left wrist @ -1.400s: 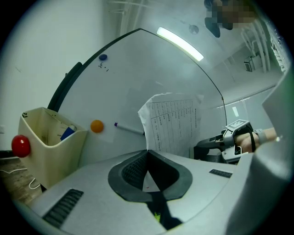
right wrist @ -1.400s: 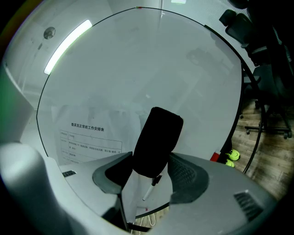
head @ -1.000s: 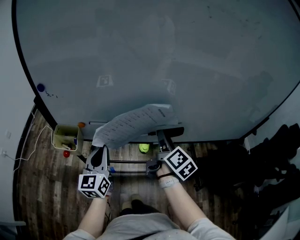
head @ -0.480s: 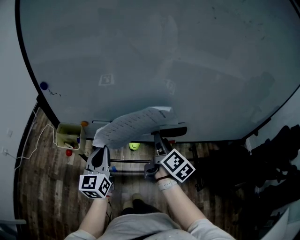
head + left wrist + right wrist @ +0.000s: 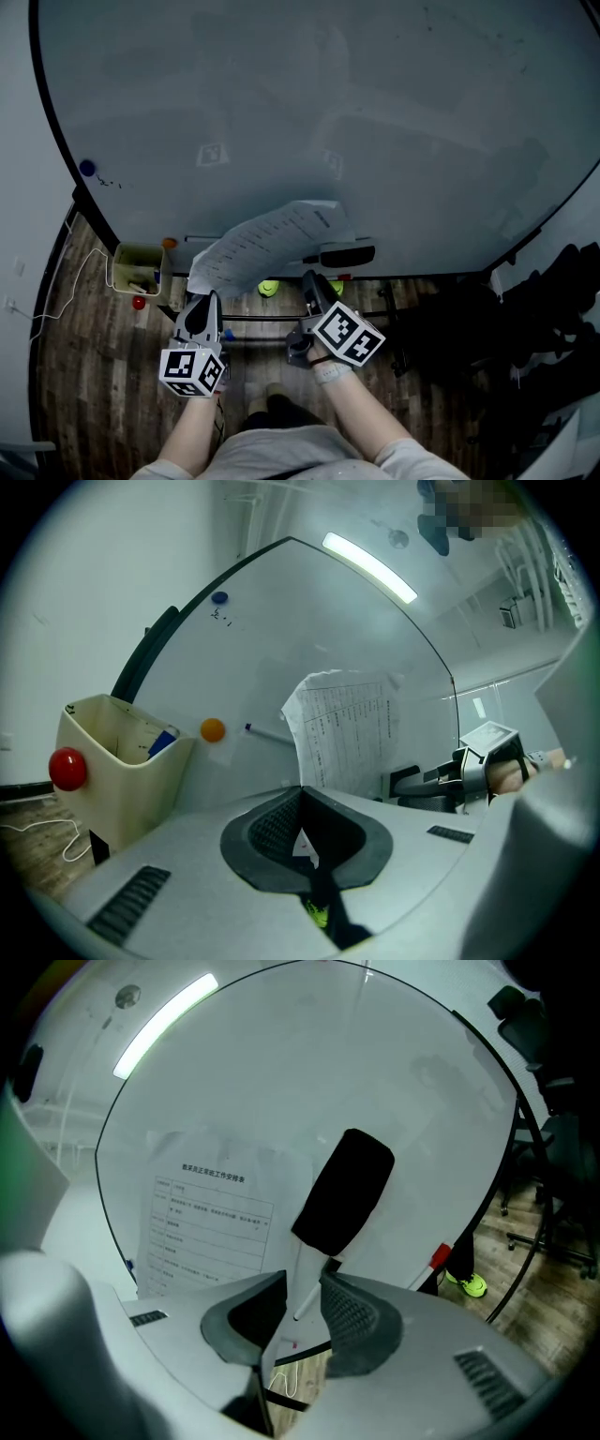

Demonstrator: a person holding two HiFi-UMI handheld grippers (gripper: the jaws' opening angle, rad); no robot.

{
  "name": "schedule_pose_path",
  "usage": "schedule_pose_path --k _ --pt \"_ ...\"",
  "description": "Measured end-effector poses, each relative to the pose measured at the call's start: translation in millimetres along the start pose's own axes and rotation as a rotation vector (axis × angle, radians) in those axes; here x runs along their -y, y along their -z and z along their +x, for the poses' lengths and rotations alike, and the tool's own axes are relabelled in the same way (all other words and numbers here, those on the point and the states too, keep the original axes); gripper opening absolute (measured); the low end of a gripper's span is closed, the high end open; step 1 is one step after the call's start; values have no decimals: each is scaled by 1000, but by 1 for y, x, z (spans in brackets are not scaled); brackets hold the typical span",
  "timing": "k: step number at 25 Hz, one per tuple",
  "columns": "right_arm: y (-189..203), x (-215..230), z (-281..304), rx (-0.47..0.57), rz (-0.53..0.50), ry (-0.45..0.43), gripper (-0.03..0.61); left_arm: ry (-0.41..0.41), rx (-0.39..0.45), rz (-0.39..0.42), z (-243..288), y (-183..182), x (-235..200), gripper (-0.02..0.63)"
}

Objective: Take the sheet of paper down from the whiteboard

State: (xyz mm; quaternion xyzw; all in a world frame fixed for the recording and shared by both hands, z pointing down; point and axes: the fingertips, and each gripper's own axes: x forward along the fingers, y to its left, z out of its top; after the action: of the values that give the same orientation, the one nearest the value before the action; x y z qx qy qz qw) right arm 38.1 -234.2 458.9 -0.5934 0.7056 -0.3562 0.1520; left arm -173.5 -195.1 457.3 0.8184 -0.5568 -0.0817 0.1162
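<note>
there is one sheet of paper (image 5: 272, 246), white, printed with a header line and a ruled table of small dark text. its upper end lies against the whiteboard (image 5: 375, 122) low down near the bottom edge, while its lower end bows out off the board toward the person; what holds the top in place cannot be made out. the left gripper (image 5: 302, 829) has its jaws pressed together on the sheet's lower corner, a sliver of white showing between the dark ribbed pads. the right gripper (image 5: 300, 1299) is just beside it and has its jaws spread with a narrow gap; nothing is caught there, and a thin white stick on the board shows through the gap. straight beyond sits one black eraser (image 5: 343, 1192), just right of the sheet. one marker with a red cap (image 5: 439, 1258) lies near the board's lower edge. at the left stands one cream bin (image 5: 112, 752) with one red ball (image 5: 67, 769) on its side. on the board are one orange magnet (image 5: 213, 729) and one blue magnet (image 5: 219, 598). two grippers in all, each carrying one marker cube.
</note>
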Motion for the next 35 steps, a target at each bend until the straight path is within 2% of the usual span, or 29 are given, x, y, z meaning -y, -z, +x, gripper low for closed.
schedule_pose_path --k 2,7,14,19,23,25,27,30,35 --pt "4 -5 -1 -6 -28 -24 83 6 -5 1 -2 2 2 14" --pt "13 -14 -5 -28 -98 -81 43 23 -16 8 -6 7 8 14" --pt "18 -21 -10 -57 -160 -145 33 33 -20 22 -8 10 20 14" --pt "22 -18 -17 -84 -175 -157 29 28 -18 12 -17 12 31 14" --pt "40 -15 -19 -150 -196 -193 31 32 -11 -9 -23 13 38 14" --pt "58 -12 -20 -212 -174 -225 39 33 -10 -32 -26 14 41 14" --pt "78 -9 -20 -279 -146 -261 129 34 -15 -52 -29 16 45 14" --pt "100 -9 -20 -356 -113 -306 175 36 -28 -66 -32 21 50 14" --pt "114 -7 -14 -404 -92 -334 226 46 -44 -106 -35 27 56 14"
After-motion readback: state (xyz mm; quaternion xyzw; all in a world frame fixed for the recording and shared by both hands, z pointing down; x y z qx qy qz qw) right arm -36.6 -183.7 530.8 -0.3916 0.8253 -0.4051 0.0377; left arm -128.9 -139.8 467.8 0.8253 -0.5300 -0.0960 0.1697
